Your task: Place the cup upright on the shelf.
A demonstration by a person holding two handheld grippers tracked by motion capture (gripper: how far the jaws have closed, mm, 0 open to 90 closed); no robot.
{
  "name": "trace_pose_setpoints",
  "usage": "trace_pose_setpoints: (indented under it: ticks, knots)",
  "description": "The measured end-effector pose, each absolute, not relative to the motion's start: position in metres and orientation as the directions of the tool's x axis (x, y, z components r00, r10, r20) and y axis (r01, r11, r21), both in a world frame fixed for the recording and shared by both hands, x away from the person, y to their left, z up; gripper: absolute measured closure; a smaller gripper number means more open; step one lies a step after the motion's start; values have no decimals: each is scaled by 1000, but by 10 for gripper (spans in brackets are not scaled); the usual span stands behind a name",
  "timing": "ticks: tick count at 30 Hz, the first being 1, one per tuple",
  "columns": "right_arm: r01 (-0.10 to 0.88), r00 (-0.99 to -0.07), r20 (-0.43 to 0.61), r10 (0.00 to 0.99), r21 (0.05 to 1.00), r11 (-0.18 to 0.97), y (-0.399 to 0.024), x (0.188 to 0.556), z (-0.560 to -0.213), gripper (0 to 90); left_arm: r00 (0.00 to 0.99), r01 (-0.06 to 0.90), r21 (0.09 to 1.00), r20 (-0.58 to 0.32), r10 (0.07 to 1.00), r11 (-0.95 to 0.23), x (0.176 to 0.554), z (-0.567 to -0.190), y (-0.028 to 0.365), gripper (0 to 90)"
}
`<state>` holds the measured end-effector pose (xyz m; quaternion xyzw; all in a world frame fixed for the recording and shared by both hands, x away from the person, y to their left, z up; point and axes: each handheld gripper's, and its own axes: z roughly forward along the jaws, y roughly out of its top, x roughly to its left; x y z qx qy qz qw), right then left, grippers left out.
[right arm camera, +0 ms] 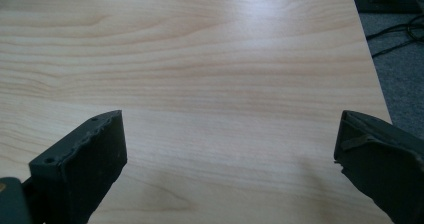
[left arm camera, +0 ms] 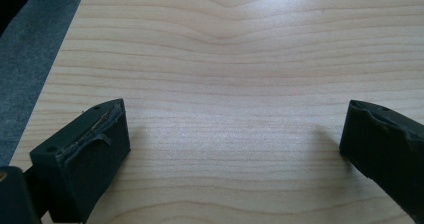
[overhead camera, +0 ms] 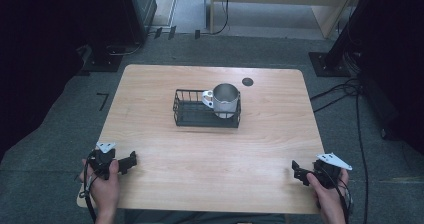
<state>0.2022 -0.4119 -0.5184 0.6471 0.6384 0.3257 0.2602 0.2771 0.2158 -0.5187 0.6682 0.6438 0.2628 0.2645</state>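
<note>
Two hands are resting at the near edge of the pale wooden table [overhead camera: 210, 154], one at each near corner, and each is holding one black two-jaw gripper. On the near left, the left gripper [overhead camera: 131, 160] is pointing its jaws toward the right, and they are standing wide apart with nothing between them; in the left gripper view [left arm camera: 235, 144] bare wood grain is showing across the whole gap. On the near right, the right gripper [overhead camera: 296, 171] is pointing toward the left, and its jaws are likewise spread and holding nothing, as the right gripper view [right arm camera: 230, 154] is showing. Each gripper is carrying one grey three-cornered plate on top.

Well beyond both grippers, around the middle of the table and slightly toward the far side, one black wire basket [overhead camera: 192, 115] is sitting. One shiny metal mug with a white handle [overhead camera: 225, 100] is standing upright inside the basket, at its right end, with the handle pointing left. One small dark round disc [overhead camera: 247, 81] is lying on the tabletop just beyond the basket, to the far right of it.
</note>
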Motion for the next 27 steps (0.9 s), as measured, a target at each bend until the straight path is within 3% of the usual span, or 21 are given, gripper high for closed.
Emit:
trace_pose_setpoints:
  ticks: [9,27]
  knots:
    - [667,10,64,998,743,-54,-414,196,-528,46,33,721,692,11,999,-31,277,-519,216,0]
    - [690,-12,29,999,724,-13,-411,198,-529,45,33,721,692,10,999,-31,277,-519,216,0]
